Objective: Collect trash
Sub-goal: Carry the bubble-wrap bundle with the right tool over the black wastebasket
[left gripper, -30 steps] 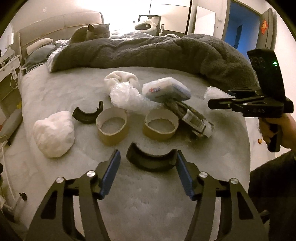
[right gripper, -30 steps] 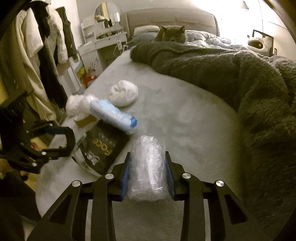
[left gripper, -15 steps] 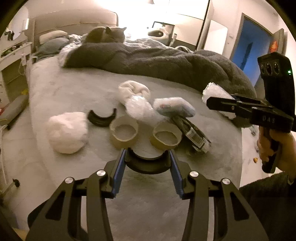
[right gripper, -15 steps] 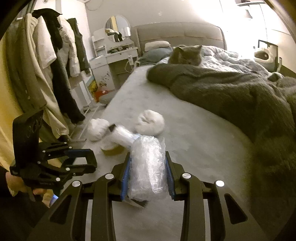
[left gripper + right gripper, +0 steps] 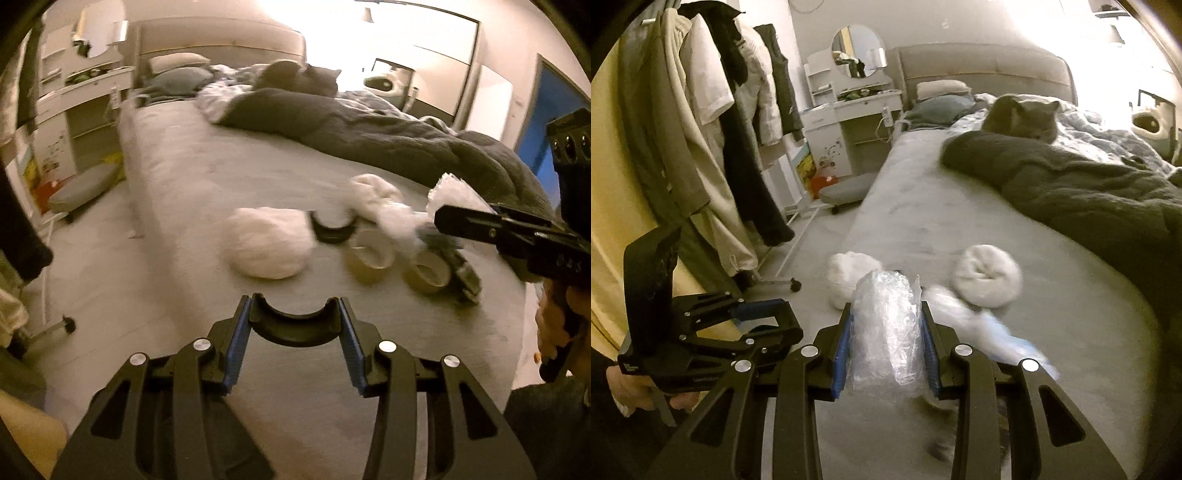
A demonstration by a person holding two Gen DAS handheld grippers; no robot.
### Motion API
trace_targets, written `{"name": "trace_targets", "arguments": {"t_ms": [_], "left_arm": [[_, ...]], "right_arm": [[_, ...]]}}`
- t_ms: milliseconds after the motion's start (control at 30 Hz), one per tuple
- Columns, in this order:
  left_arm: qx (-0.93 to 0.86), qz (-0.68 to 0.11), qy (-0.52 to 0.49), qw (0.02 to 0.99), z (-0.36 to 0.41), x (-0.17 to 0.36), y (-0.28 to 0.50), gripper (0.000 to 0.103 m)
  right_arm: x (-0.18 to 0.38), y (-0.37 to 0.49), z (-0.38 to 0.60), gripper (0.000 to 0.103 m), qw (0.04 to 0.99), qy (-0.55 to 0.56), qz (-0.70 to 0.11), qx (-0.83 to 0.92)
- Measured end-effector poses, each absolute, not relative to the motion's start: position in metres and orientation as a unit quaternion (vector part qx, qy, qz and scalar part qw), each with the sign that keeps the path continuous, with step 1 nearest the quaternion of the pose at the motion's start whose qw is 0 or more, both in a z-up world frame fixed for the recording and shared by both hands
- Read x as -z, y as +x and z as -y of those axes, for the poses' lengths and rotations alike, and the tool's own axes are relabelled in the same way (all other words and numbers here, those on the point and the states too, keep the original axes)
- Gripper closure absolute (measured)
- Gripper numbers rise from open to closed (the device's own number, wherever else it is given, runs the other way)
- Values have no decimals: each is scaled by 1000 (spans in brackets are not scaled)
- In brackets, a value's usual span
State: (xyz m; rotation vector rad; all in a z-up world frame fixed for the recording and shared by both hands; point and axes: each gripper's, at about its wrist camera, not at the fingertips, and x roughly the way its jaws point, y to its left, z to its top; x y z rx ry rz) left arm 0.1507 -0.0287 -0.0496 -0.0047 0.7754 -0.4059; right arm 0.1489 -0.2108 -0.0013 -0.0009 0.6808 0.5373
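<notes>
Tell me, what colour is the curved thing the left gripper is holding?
Black. The curved piece shows best in the left wrist view, pinched by the left gripper.

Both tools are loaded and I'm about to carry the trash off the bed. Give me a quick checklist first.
1. Left tool shut on the black curved piece: ok.
2. Right tool shut on the bubble wrap: ok.
3. Both loads clear of the bed: ok.
4. Cat away from the tools: ok.
5. Trash bin in sight: not ok, none visible.
6. Cardboard rings still to collect: ok.
</notes>
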Motion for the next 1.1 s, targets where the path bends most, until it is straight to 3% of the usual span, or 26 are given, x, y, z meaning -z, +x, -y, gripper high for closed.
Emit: {"name": "trace_targets", "arguments": {"t_ms": [400, 1100], "left_arm": [[110, -408, -15, 906, -41, 70, 153, 54], [67, -574, -68, 813, -118, 161, 136, 54]], "right_arm": [[14, 158, 125, 69, 883, -23, -359, -303], [66, 175, 20, 69, 831, -42, -457, -313]]}}
